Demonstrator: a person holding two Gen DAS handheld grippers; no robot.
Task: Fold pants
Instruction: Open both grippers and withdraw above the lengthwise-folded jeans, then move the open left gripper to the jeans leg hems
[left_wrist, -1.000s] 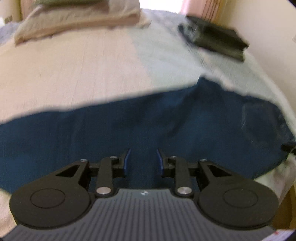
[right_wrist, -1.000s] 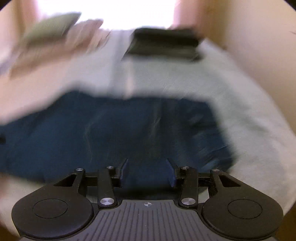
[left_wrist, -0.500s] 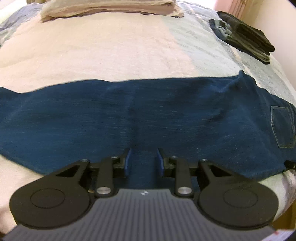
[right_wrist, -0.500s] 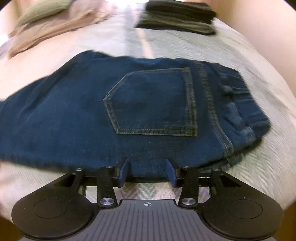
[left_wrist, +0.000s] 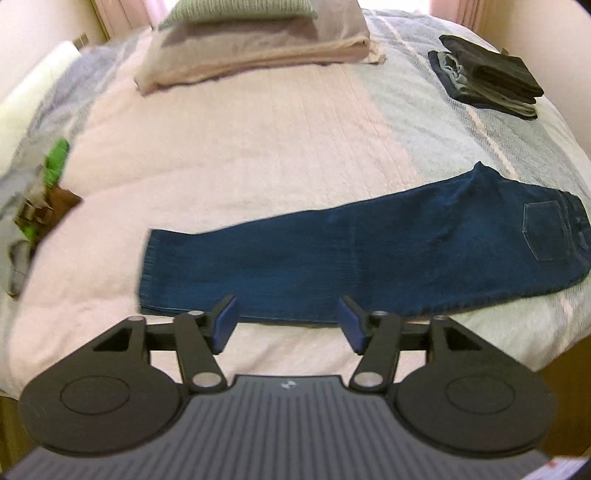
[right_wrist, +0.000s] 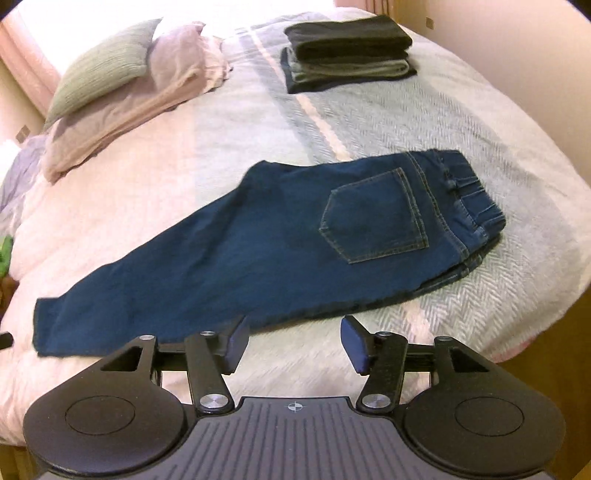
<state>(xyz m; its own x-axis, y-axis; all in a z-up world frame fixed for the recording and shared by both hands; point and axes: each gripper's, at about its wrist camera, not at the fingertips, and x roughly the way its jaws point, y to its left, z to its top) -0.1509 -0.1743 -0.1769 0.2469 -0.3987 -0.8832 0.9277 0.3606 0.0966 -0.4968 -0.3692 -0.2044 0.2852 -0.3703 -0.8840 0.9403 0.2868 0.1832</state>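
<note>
- Right now my left gripper (left_wrist: 287, 322) and right gripper (right_wrist: 294, 342) both hang spread and empty, just short of the jeans' near edge.
- Jeans (right_wrist: 258, 251) lie flat on the bed (right_wrist: 461, 122), long axis crosswise: hems nearer my left, waistband my right.
- Dark denim, legs stacked, one back pocket (right_wrist: 373, 216) up.

jeans (right_wrist: 258, 254): 1 | pillows (right_wrist: 122, 96): 2 | folded clothes stack (right_wrist: 347, 51): 1 | tools: 2, left tool (left_wrist: 286, 323), right tool (right_wrist: 293, 343)
</note>
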